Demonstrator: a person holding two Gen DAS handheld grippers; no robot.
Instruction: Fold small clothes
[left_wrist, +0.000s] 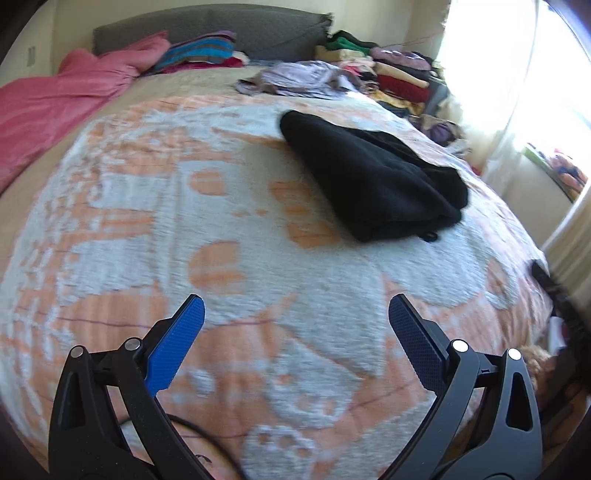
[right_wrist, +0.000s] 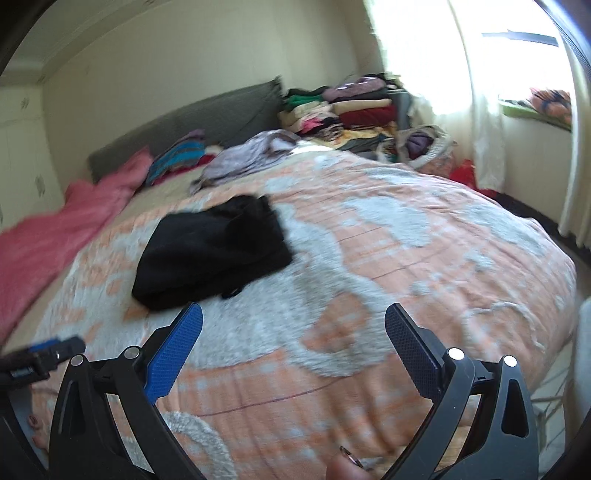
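1. The left gripper (left_wrist: 295, 308), black-framed with blue textured pads, hovered over the fuzzy orange-and-white patterned blanket (left_wrist: 229, 229); its jaws stood spread wide with nothing between them.
2. The right gripper (right_wrist: 293, 317), of the same black-and-blue build, also hung above the blanket (right_wrist: 369, 258), jaws spread wide and holding nothing.
3. The folded black knit garment (left_wrist: 373, 177) lay flat on the blanket, at about 1 o'clock from the left gripper and well apart from its fingertips.
4. In the right wrist view the same black garment (right_wrist: 214, 251) sat at about 11 o'clock, near the tip of the gripper's left-hand finger but not touching it; a small loop or tag stuck out from its near edge.
5. A rumpled pink bedcover (left_wrist: 55, 107) lay along the bed's edge at about 10 o'clock in the left wrist view.
6. A loose heap of pale lilac cloth (left_wrist: 295, 77) rested beyond the black garment, at 12 o'clock, near the grey upholstered headboard (left_wrist: 207, 29).
7. Stacks of folded multicoloured clothes (right_wrist: 343, 110) were piled at about 12 o'clock in the right wrist view, beside the bright curtained window (right_wrist: 424, 55).
8. The left gripper's tip showed at 9 o'clock in the right wrist view, blurred.
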